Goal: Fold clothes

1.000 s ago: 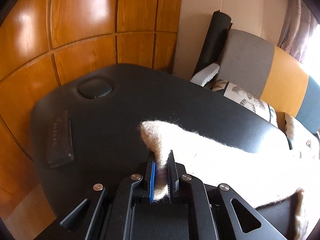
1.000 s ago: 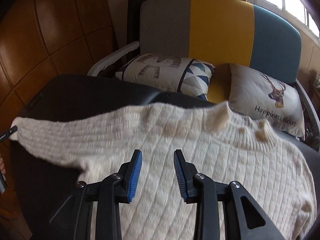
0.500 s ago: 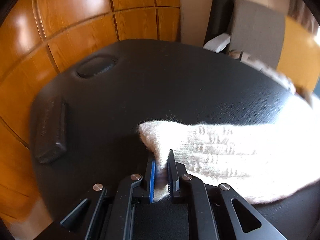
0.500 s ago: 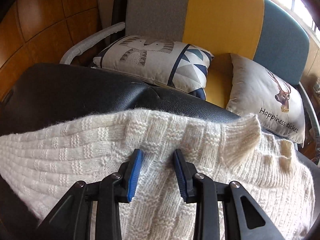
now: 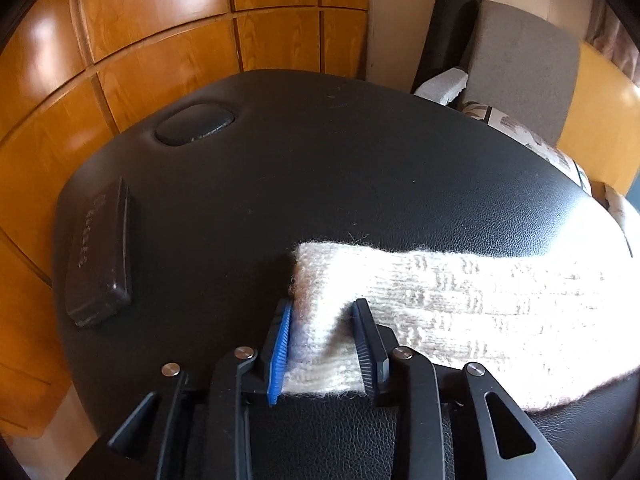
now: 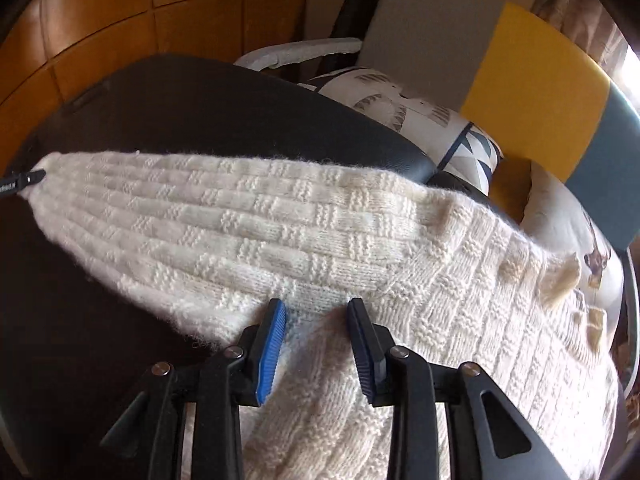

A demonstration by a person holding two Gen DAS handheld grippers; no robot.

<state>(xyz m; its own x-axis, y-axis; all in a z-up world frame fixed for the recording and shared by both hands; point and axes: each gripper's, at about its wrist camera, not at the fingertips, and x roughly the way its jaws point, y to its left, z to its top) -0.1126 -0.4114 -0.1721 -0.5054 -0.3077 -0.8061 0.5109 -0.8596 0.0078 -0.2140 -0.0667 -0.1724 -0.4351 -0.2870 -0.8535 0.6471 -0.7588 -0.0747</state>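
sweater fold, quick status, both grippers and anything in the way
Left gripper open, sleeve cuff loose between its jaws. Right gripper open over cream sweater. Sleeve laid out flat on black table. Dark flat case off left, clear of the fold.

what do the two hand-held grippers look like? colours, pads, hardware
Both look identical. The left hand-held gripper and the right hand-held gripper have matte black angular linkage arms with triangular cut-outs and round silver pivot screws. Each has two flat ribbed fingers: one bright blue, the other dark navy or black. No cables, sleeves or hands in view.
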